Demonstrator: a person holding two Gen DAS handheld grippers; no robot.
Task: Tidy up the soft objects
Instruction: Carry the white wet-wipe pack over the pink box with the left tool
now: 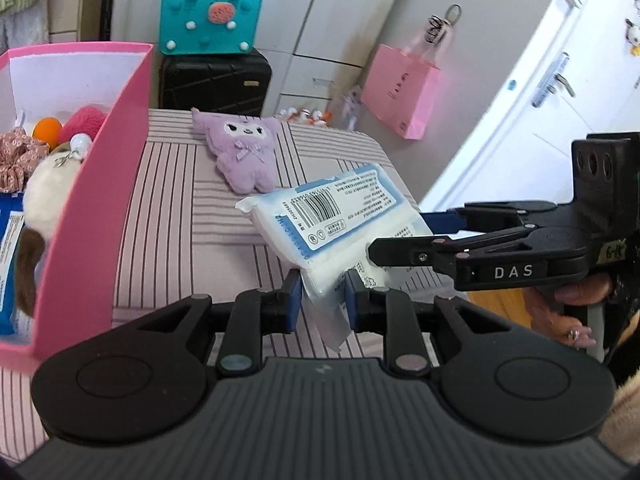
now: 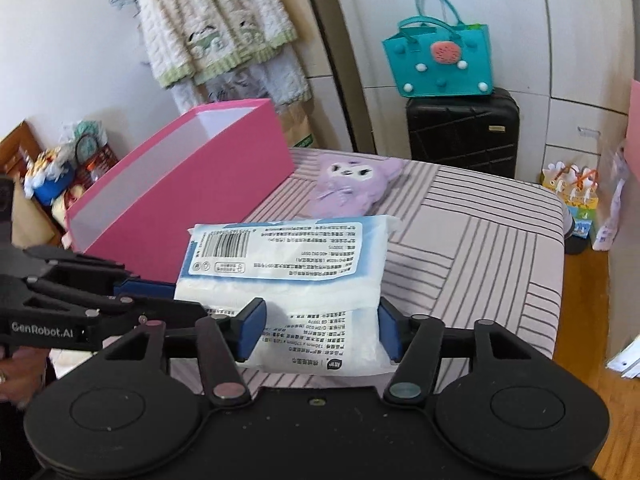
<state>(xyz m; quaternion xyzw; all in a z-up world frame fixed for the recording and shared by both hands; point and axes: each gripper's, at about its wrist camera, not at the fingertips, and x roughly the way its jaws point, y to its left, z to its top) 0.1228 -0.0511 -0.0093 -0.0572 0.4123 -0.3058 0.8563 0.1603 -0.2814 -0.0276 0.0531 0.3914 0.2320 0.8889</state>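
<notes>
A white and blue tissue pack (image 1: pixel 332 216) hangs just above the striped cover (image 1: pixel 180 220). My left gripper (image 1: pixel 322 300) is shut on the pack's thin end flap. From the right, my right gripper (image 1: pixel 400 232) reaches to the pack's other end. In the right wrist view the tissue pack (image 2: pixel 288 264) lies between the blue pads (image 2: pixel 256 328) of my right gripper (image 2: pixel 323 328), whose jaws stand apart and open. The left gripper (image 2: pixel 184 300) comes in from the left there. A purple plush (image 1: pixel 244 152) lies farther back. The pink box (image 1: pixel 92 200) at left holds several soft toys.
The pink box (image 2: pixel 180 184) stands along the striped cover's (image 2: pixel 480 240) left side, the purple plush (image 2: pixel 348 188) beside it. A teal bag (image 1: pixel 210 20) sits on a black suitcase (image 1: pixel 216 80) behind. A pink paper bag (image 1: pixel 400 92) hangs at right. Wooden floor (image 2: pixel 588 300) lies past the right edge.
</notes>
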